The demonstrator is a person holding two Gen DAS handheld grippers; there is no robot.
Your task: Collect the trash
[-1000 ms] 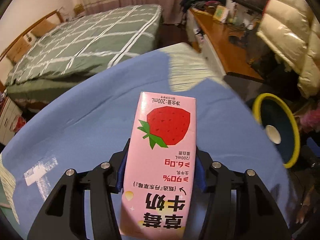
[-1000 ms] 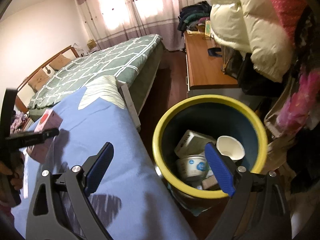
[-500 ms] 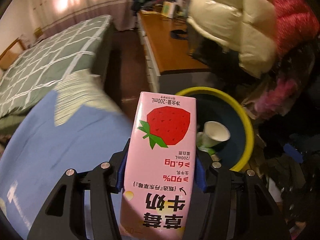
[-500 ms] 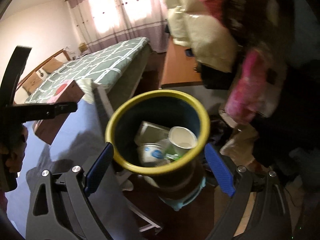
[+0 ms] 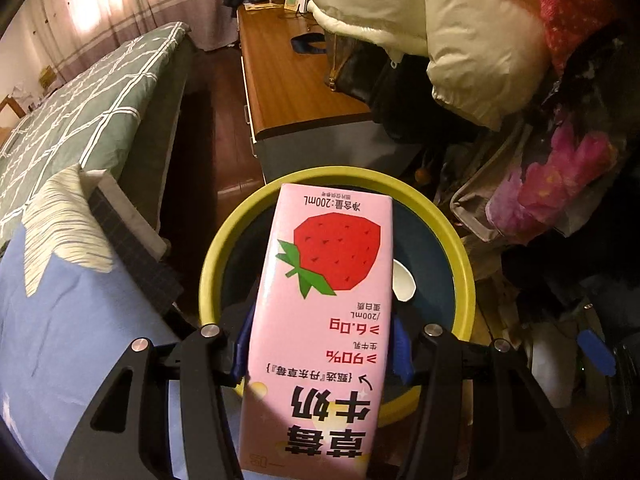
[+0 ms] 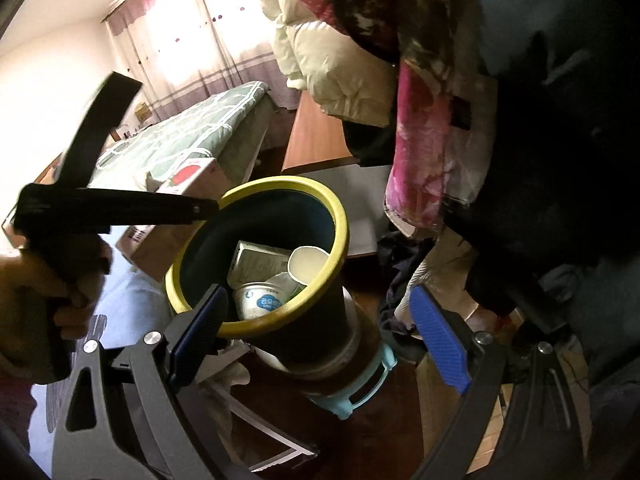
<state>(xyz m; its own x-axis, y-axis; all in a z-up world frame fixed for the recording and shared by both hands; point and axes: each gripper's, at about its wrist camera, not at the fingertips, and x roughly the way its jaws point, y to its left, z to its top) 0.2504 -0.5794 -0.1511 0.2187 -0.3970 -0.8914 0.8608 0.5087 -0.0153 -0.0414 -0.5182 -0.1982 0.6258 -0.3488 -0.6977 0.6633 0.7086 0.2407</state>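
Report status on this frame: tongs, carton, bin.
Left tongs shut on pink strawberry milk carton, held above yellow-rimmed dark bin. Right tongs open, empty, beside the bin. Bin holds paper cups, boxes; mouth unobstructed.

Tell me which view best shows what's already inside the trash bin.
The right wrist view: it looks down into the trash bin, showing a paper cup, a yogurt tub and a carton. In the left wrist view the strawberry milk carton hides most of the interior.

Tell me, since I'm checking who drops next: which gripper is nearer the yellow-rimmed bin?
Judging roughly, left. The left gripper, shut on the strawberry milk carton, holds it over the bin. The right gripper is open, empty, beside it.
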